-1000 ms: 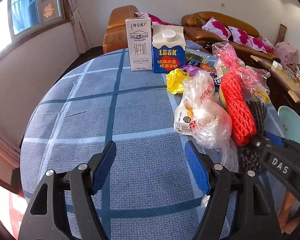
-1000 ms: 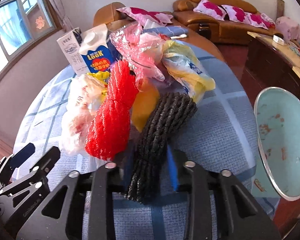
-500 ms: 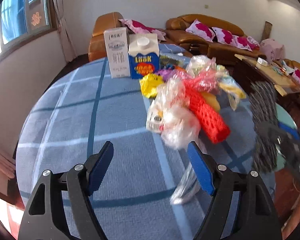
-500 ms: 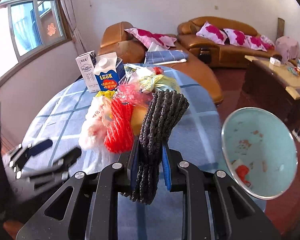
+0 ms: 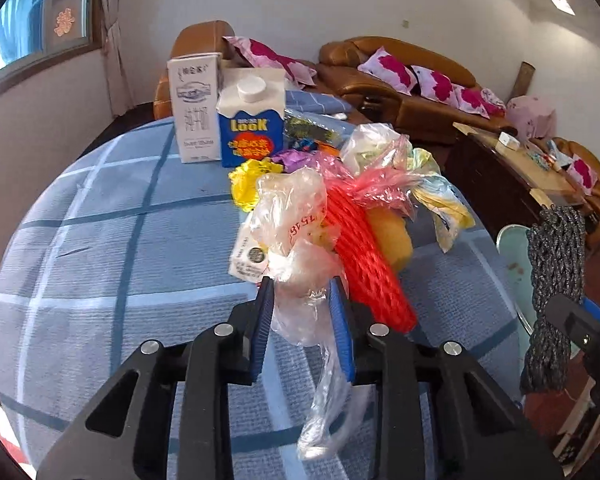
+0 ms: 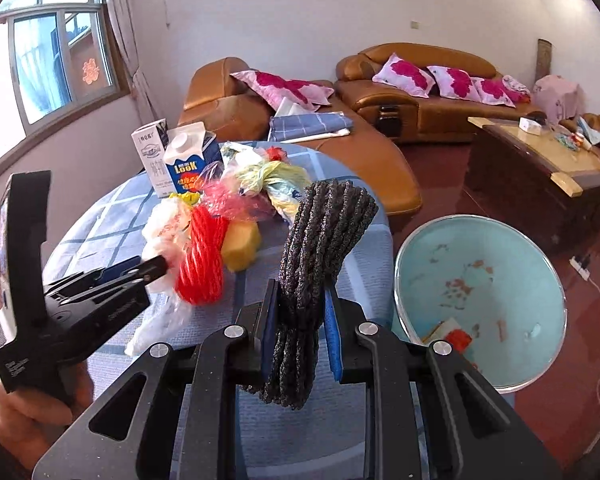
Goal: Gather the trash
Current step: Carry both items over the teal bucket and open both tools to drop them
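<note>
Trash is heaped on a round table with a blue checked cloth (image 5: 120,240). My left gripper (image 5: 302,292) is closing its jaws on a crumpled clear plastic bag (image 5: 296,224), and the blue pads press its neck. A red foam net (image 5: 364,256) lies just right of the bag. My right gripper (image 6: 300,292) is shut on a black foam net (image 6: 320,248) and holds it up over the table's right edge. The black foam net (image 5: 556,264) also shows at the right of the left wrist view. The left gripper (image 6: 156,266) appears in the right wrist view, held by a hand (image 6: 20,412).
A white milk carton (image 5: 194,108) and a blue LOOK carton (image 5: 252,128) stand at the far side. A yellow wrapper (image 5: 248,180), a pink bag (image 5: 376,180) and other wrappers lie between. A pale green basin (image 6: 500,240) with scraps sits right of the table. Sofas (image 6: 420,96) and a coffee table (image 6: 540,160) stand behind.
The left gripper moved right and forward to the clear bag and closed on it. The right gripper lifted the black net off the table and swung it right, toward the basin.
</note>
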Tool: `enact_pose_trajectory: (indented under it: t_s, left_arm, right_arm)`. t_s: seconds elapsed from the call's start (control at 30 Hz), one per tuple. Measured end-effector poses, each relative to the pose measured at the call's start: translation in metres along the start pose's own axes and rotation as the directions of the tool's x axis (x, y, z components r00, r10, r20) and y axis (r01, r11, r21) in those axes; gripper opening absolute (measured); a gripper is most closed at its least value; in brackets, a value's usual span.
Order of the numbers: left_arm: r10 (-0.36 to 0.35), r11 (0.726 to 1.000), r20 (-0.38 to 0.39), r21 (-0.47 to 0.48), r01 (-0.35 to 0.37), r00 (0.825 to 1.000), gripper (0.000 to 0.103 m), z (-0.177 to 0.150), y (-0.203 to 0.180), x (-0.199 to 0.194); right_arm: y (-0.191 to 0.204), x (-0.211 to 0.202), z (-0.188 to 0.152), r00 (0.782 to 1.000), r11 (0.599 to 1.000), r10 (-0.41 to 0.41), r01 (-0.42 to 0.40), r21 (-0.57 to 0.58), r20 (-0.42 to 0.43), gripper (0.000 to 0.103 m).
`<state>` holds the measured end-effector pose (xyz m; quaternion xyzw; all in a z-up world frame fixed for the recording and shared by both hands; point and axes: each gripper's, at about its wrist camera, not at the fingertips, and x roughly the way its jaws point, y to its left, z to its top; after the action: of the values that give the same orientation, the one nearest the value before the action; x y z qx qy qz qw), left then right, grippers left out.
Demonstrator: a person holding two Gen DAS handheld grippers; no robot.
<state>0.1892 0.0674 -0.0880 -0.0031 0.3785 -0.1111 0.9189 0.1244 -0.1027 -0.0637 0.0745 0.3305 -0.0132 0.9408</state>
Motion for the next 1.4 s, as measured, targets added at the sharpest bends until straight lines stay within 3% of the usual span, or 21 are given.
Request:
enact_pose_trajectory:
  t_s: [0.2, 0.43, 0.97, 1.4]
  left_arm:
    - [0.052, 0.999, 0.057, -0.001, -0.052, 0.997, 0.028, 0.001, -0.004, -0.031]
    - [-0.031, 0.996, 0.105, 0.082, 0.023, 0.994, 0.028, 0.006, -0.053, -0.054]
    - [-0.172, 0.953, 0.014, 0.255, 0.163, 0.985, 0.028, 0.002, -0.154, -0.030]
    - [-0.184, 0.909, -0.062, 0.368, 0.194, 0.981, 0.029, -0.009, -0.208, -0.001]
  right_arm:
    - [-0.012, -0.010, 0.000, 0.998, 0.999, -0.037, 0.037, -0.001, 0.041, 0.022]
    - [-0.038, -0.016, 0.001, 0.994, 0.995, -0.101, 0.100, 0.023, 0.052, 0.022]
    - [-0.119, -0.014, -0.009, 0.972, 0.967, -0.234, 0.232, 0.105, 0.010, 0.022]
    - [-0.163, 0.003, -0.019, 0.958, 0.946, -0.282, 0.286, 0.149, -0.052, 0.022]
